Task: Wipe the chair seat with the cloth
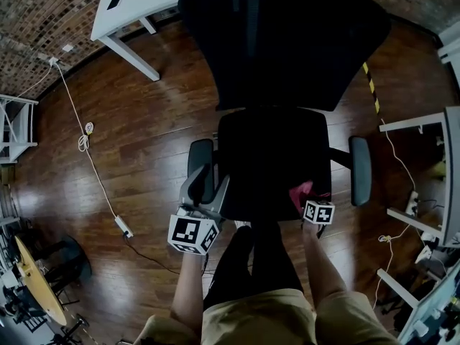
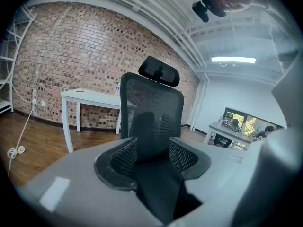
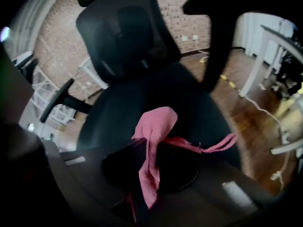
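The left gripper point(image 2: 154, 157) has its jaws spread with nothing between them. The chair back point(image 2: 151, 110) rises straight ahead of it. In the head view it sits just beside the left armrest point(image 1: 202, 160). The chair seat point(image 1: 273, 160) lies between the two grippers. The right gripper point(image 3: 150, 163) is pinching the pink cloth point(image 3: 155, 124), which bunches above its jaws and trails off to their right. It is at the seat's front right edge, with the seat stretching ahead.

An office is showing — a black mesh swivel chair point(image 2: 151, 112) is standing near a white desk point(image 2: 90, 97). Red brick walling point(image 2: 71, 51) is running behind.
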